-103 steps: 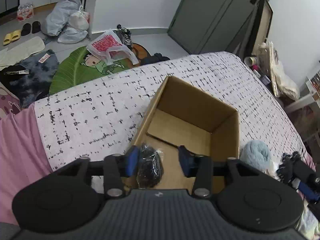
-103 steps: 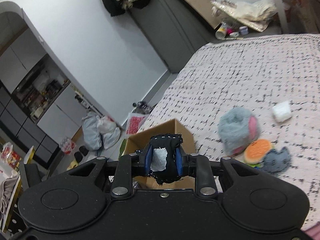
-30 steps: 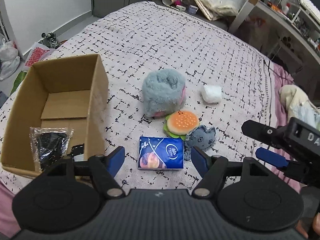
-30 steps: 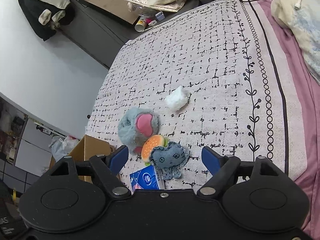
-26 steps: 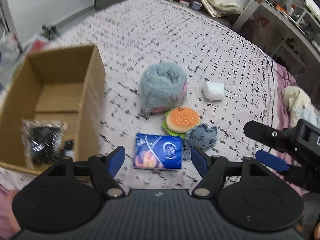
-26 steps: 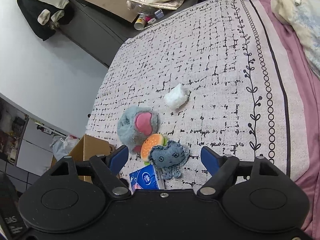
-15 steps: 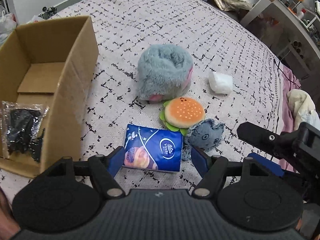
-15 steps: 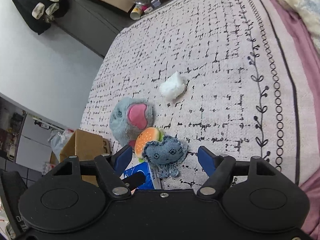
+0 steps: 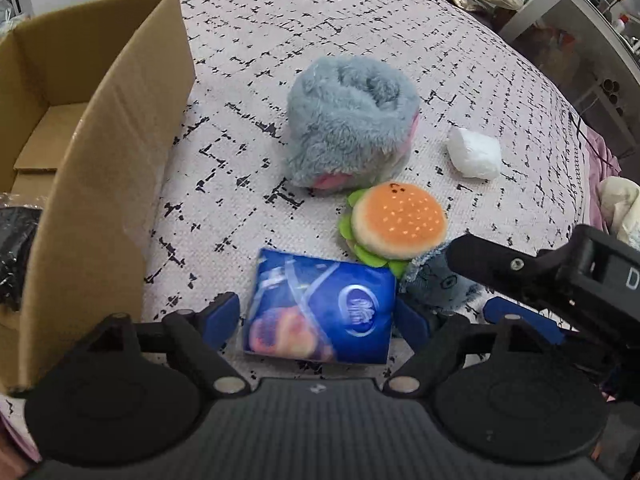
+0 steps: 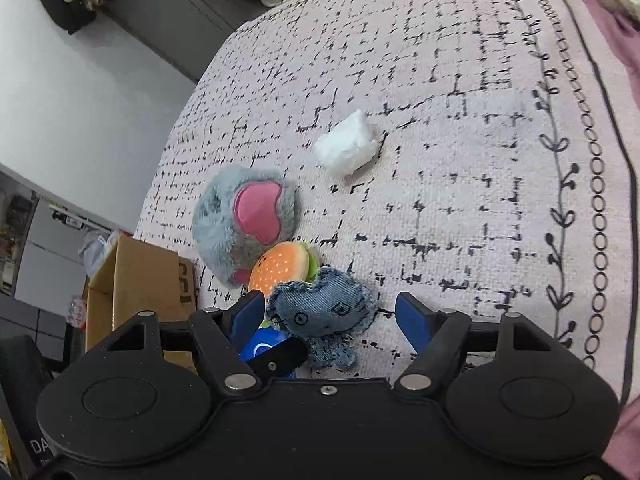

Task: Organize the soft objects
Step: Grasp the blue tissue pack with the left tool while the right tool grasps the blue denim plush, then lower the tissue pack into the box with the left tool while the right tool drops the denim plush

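Note:
My left gripper point(image 9: 318, 316) is open, its blue pads on either side of a blue tissue pack point(image 9: 320, 306) lying on the bed. My right gripper point(image 10: 334, 316) is open around a denim plush point(image 10: 322, 310), which also shows in the left wrist view point(image 9: 434, 280). A burger plush point(image 9: 398, 222) lies just beyond both, and shows in the right wrist view point(image 10: 280, 266). A grey fluffy plush point(image 9: 352, 120) with a pink patch point(image 10: 256, 212) and a white soft lump point(image 9: 474, 152) lie farther off. An open cardboard box point(image 9: 104, 168) stands left, with a black bagged item point(image 9: 14, 248) inside.
The bedspread point(image 10: 460, 128) is pale with black dashes, with a pink border to the right. The right gripper's body point(image 9: 560, 276) crosses the right of the left wrist view. A desk point(image 9: 580, 12) and clutter stand beyond the bed.
Both grippers have dropped closer to the bed. The left now straddles the tissue pack and the right straddles the denim plush. Earlier both carried black items to the box.

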